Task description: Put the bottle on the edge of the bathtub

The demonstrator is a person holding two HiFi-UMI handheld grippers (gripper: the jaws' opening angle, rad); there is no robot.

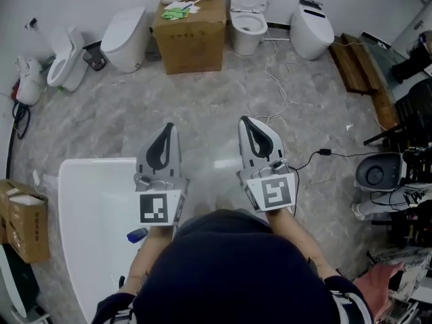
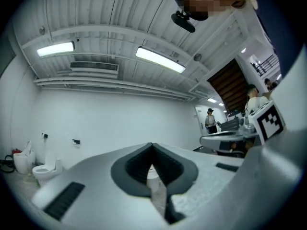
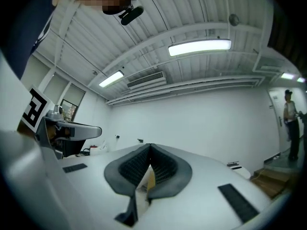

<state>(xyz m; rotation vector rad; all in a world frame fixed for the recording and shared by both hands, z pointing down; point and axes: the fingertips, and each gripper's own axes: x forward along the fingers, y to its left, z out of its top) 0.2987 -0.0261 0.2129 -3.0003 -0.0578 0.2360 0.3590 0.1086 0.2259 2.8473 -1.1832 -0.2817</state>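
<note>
Head view has both tools out in front, side by side over the marble floor (image 1: 202,106), noses toward the far wall. The left gripper (image 1: 167,125) and the right gripper (image 1: 244,120) carry nothing. Only this view shows the tub (image 1: 81,181), white, at lower left. A small blue thing (image 1: 137,235) sits at the tub's right side, just under the left gripper's back end and partly covered by the person's arm. It is probably the bottle, but I cannot tell whether it is on the rim or inside. This view alone also shows the row of toilets (image 1: 128,38) along the wall, a cardboard box (image 1: 190,29) standing between them, and a cable (image 1: 317,154) on the floor at right.

Left gripper view shows its jaws closed tip to tip with nothing clamped. It looks out level, so there is no floor, tub or bottle in it. Instead it shows a white wall (image 2: 120,123), ceiling lights (image 2: 160,60), one toilet (image 2: 45,170) low at left and people (image 2: 210,120) by a doorway at right.

Right gripper view shows the same closed, empty jaws. The left gripper's side is at its left edge and a standing person (image 3: 289,111) is at far right.
</note>
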